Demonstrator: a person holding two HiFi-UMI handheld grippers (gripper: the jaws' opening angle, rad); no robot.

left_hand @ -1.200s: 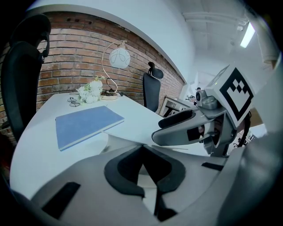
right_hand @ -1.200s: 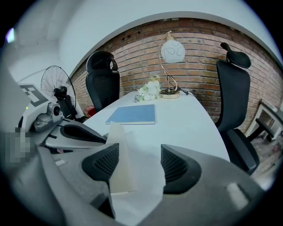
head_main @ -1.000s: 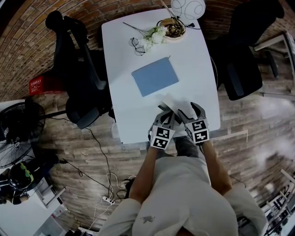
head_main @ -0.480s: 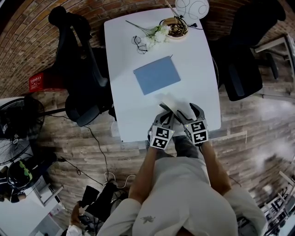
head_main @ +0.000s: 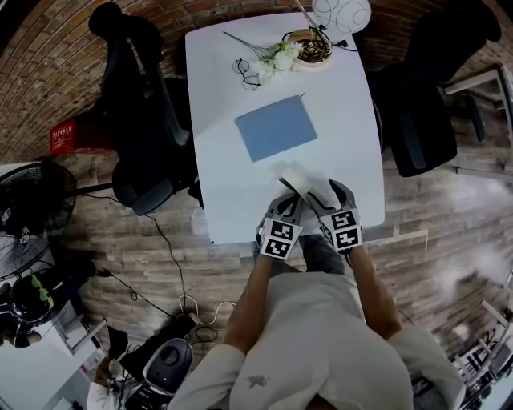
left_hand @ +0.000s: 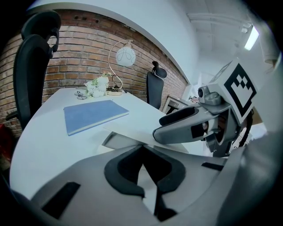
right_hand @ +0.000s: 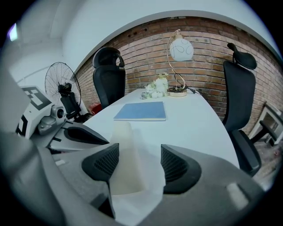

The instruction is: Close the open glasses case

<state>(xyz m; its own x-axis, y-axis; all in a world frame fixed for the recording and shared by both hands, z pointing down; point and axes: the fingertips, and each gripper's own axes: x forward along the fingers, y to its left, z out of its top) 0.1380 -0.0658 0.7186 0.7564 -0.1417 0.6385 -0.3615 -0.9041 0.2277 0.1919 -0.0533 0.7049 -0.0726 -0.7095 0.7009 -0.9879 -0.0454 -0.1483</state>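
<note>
On table (head_main: 341,104): one glasses case (head_main: 297,175), left tongs (head_main: 288,201), right tongs (head_main: 332,193).

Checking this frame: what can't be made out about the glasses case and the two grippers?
Inside of the glasses case: head view, too small and partly under the left gripper and right gripper; contents unknown.
Left gripper: left gripper view, jaws pinch the case's edge; its own body hides how deep.
Right gripper: right gripper view, jaws straddle the case; its flap covers whether they press it.
Lamp: head view, cut off by top edge.
</note>
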